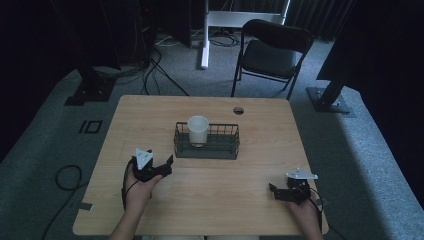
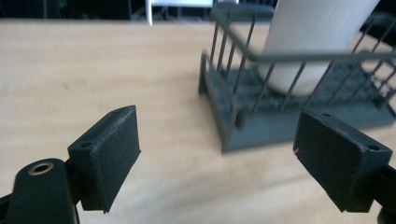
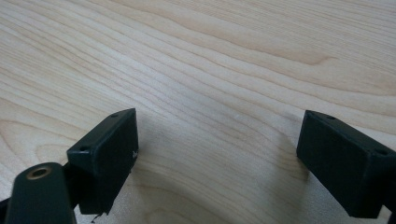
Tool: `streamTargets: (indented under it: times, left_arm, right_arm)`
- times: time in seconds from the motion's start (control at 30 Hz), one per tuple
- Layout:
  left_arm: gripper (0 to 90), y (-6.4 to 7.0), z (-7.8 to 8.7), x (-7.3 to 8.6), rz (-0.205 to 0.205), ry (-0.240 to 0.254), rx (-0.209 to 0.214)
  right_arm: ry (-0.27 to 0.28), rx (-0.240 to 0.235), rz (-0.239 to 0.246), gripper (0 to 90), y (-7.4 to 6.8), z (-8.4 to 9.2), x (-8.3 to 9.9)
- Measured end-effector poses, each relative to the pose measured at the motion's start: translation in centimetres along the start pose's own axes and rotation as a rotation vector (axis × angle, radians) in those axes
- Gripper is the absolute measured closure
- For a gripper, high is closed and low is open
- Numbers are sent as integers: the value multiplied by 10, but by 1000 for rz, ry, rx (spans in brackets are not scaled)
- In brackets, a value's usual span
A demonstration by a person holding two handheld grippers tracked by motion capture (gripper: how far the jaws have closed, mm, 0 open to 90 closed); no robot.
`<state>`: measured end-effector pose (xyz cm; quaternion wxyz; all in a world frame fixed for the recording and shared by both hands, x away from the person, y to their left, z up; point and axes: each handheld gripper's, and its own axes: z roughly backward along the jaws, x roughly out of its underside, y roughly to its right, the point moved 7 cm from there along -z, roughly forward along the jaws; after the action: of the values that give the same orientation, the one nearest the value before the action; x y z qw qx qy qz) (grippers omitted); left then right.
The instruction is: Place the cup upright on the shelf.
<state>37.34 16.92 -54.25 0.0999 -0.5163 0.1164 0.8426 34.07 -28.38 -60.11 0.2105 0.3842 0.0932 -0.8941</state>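
Observation:
A white cup [image 1: 198, 130] stands upright in the left part of a dark wire basket [image 1: 220, 148] at the middle of the wooden table [image 1: 150, 115]. My left gripper [image 1: 161, 163] is held just left of and in front of the basket, open and empty. In the left gripper view the basket [image 2: 243, 126] and the cup [image 2: 310, 42] lie ahead to the right, beyond the open gripper [image 2: 219, 156]. My right gripper [image 1: 274, 190] rests low near the table's front right, open, with bare wood between its pads [image 3: 109, 158].
A small round grommet hole [image 1: 238, 110] sits near the table's far edge. Behind the table stand a black folding chair [image 1: 272, 50], a white stand leg [image 1: 205, 35] and dark frame posts. Cables [image 1: 67, 177] lie on the grey carpet at the left.

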Motion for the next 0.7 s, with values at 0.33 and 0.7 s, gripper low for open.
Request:
streamTargets:
  times: [0.33, 0.7]
  left_arm:
    - [146, -18, 9, 28, -40, -103, -15]
    - [132, -32, 19, 52, -93, -200, -3]
  right_arm:
    - [0, 0, 0, 122, 0, 0, 0]
    - [0, 2, -4, 125, 0, 0, 0]
